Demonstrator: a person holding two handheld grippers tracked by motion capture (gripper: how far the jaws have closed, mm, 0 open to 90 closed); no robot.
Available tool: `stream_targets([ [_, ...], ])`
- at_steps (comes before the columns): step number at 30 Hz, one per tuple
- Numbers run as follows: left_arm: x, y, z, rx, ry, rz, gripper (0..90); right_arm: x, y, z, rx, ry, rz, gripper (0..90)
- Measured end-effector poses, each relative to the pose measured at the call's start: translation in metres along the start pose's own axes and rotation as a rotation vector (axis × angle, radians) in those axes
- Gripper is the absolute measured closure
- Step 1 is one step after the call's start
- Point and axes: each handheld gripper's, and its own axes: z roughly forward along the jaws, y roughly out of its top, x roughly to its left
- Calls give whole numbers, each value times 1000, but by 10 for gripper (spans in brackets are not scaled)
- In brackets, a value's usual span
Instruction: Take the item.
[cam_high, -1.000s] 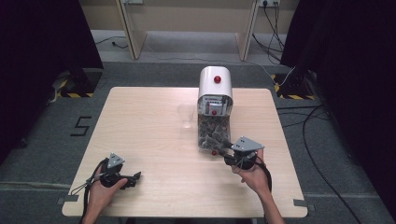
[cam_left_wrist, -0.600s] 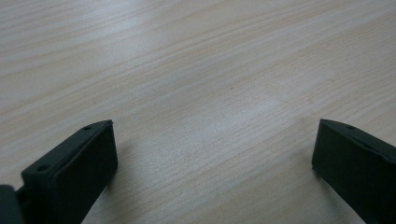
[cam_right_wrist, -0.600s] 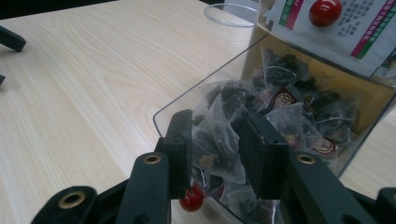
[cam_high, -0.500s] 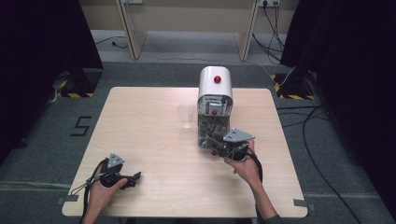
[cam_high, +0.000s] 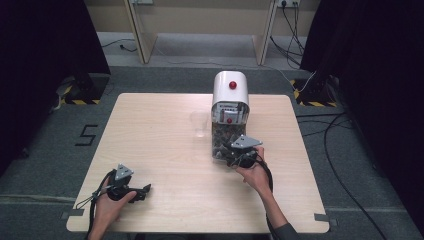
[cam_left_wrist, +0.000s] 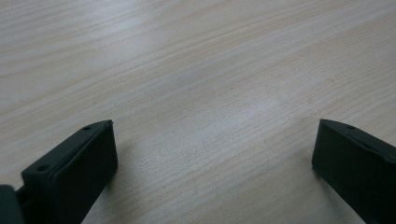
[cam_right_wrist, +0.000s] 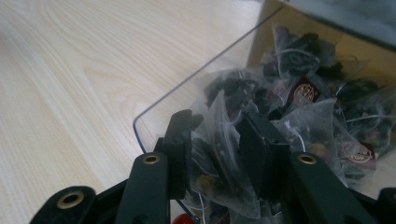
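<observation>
— So, nearest the person, what's the left gripper (cam_high: 142, 190) doing?

— It sits low over the bare wooden table (cam_high: 150, 140) near the front edge, held in the left hand (cam_high: 107, 205). Its jaws stand wide apart with nothing but wood grain between them.

— And the right gripper (cam_high: 231, 159)?

— Farther in, right of centre, the right hand (cam_high: 255, 172) pushes it into the clear tray at the foot of the dispenser (cam_high: 229, 115). Its jaws have just been closing, and a pyramid tea bag (cam_right_wrist: 215, 140) stands between them. Both pads seem to press its mesh sides, so it looks clamped on that bag.

— Where exactly is the bag?

— At the front of the tray, on top of a heap of tea bags (cam_right_wrist: 322, 116) of the same kind, dark leaves inside, some with small red tags.

— Anything beyond?

— A clear glass (cam_high: 199, 123) stands just left of the dispenser, apart from it. The dispenser's white rounded top carries a red knob (cam_high: 232, 85). Past the table, cables (cam_high: 320, 125) trail over the grey floor.
</observation>
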Motion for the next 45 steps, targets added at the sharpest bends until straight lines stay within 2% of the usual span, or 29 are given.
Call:
stream_targets([
  [6,0,0,0,0,0,0,0,-1,-2,3,13,8,7,685],
  [11,0,0,0,0,0,0,0,-2,-5,3,10,21,6,845],
  [15,0,0,0,0,0,0,0,-1,-3,0,-10,20,-12,900],
  [23,0,0,0,0,0,0,0,0,9,-11,-81,23,-17,900],
  [36,0,0,0,0,0,0,0,0,20,-18,-139,26,-16,900],
  [41,0,0,0,0,0,0,0,3,34,-22,-185,36,-16,900],
  [45,0,0,0,0,0,0,0,6,44,-18,-193,38,-28,900],
])
